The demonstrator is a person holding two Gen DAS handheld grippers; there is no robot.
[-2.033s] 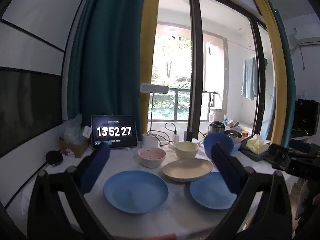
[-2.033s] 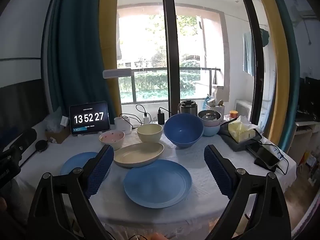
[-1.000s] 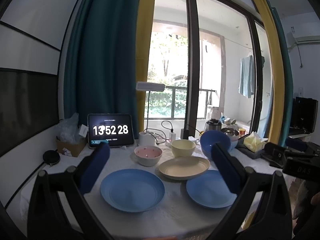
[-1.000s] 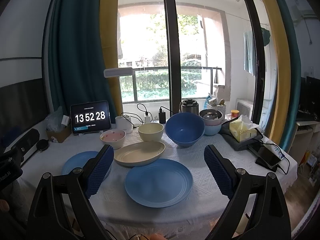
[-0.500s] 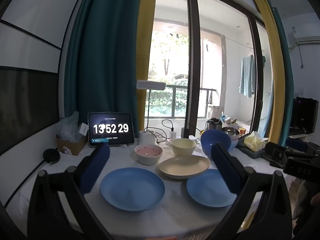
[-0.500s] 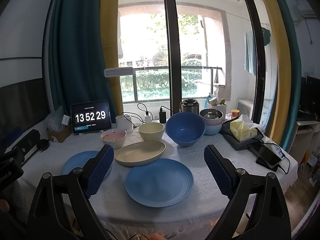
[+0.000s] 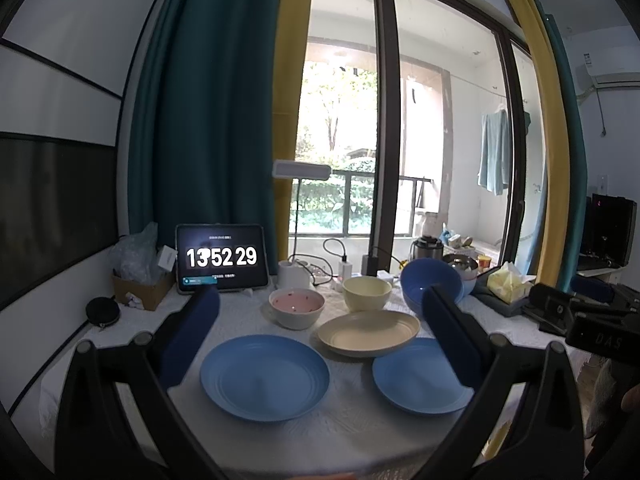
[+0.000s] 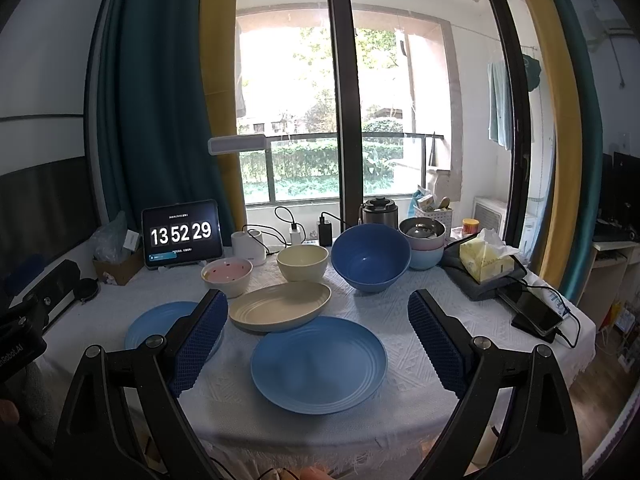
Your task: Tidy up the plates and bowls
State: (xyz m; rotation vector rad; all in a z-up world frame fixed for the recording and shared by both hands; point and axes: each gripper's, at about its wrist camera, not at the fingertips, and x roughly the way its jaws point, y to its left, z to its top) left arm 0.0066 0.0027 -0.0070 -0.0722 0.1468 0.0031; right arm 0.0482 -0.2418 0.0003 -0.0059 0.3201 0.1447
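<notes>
On the white-clothed table (image 8: 400, 312) lie two blue plates, one to the left (image 7: 264, 376) (image 8: 160, 322) and one to the right (image 7: 416, 376) (image 8: 319, 364), with a cream plate (image 7: 368, 332) (image 8: 280, 306) between them. Behind stand a pink bowl (image 7: 296, 306) (image 8: 227, 274), a cream bowl (image 7: 367, 292) (image 8: 303, 262) and a large blue bowl (image 7: 430, 282) (image 8: 370, 258). My left gripper (image 7: 320, 332) is open and empty above the near table edge, over the left blue plate. My right gripper (image 8: 318, 336) is open and empty, over the right blue plate.
A tablet clock (image 8: 182, 234), a white lamp base (image 8: 248, 246), chargers and cables stand at the back. Stacked bowls (image 8: 424, 240), a tissue box (image 8: 486, 260) and a phone (image 8: 536, 316) are at the right. A cardboard box (image 7: 140, 290) sits at the left.
Both grippers have stayed open and almost still; the left view drifted slightly. No dish has moved.
</notes>
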